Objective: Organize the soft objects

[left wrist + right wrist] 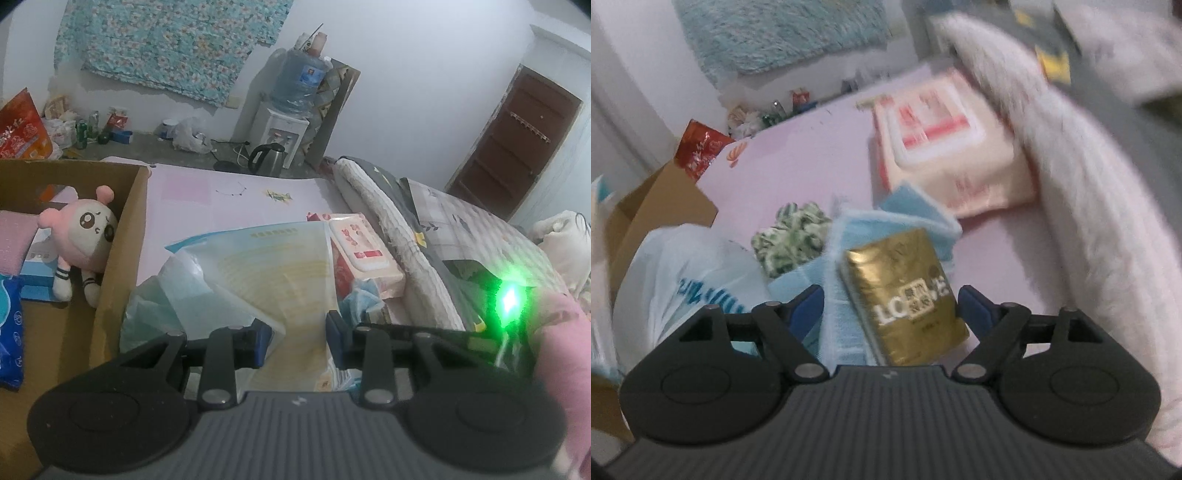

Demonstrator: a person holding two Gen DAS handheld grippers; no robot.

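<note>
In the left wrist view, the left tongs [299, 332] are seen at lower centre, set narrow with a pale plastic bag [266, 266] between the blue pads; whether the pads truly press on it cannot be told. To the left of the bag stands a cardboard box [122, 236], in which a pink plush toy [88, 236], a blue packet [11, 332] and a pale blue box [40, 251] are lying. Just right of the bag, a pink tissue pack [369, 251] is seen on the pink bed sheet [229, 199], hemmed in on its right by a rolled quilt [402, 236]. A water dispenser [284, 129] and a kettle [267, 158] are seen in the upper middle, a brown door [517, 155] at upper right.

In the blurred right wrist view, the right tongs [890, 306] are spread wide, and a gold packet [905, 291] lies between the pads without being pinched. It rests on a light blue cloth [916, 225]. A green patterned bundle [790, 236] and the white bag [683, 280] crowd the left side.
</note>
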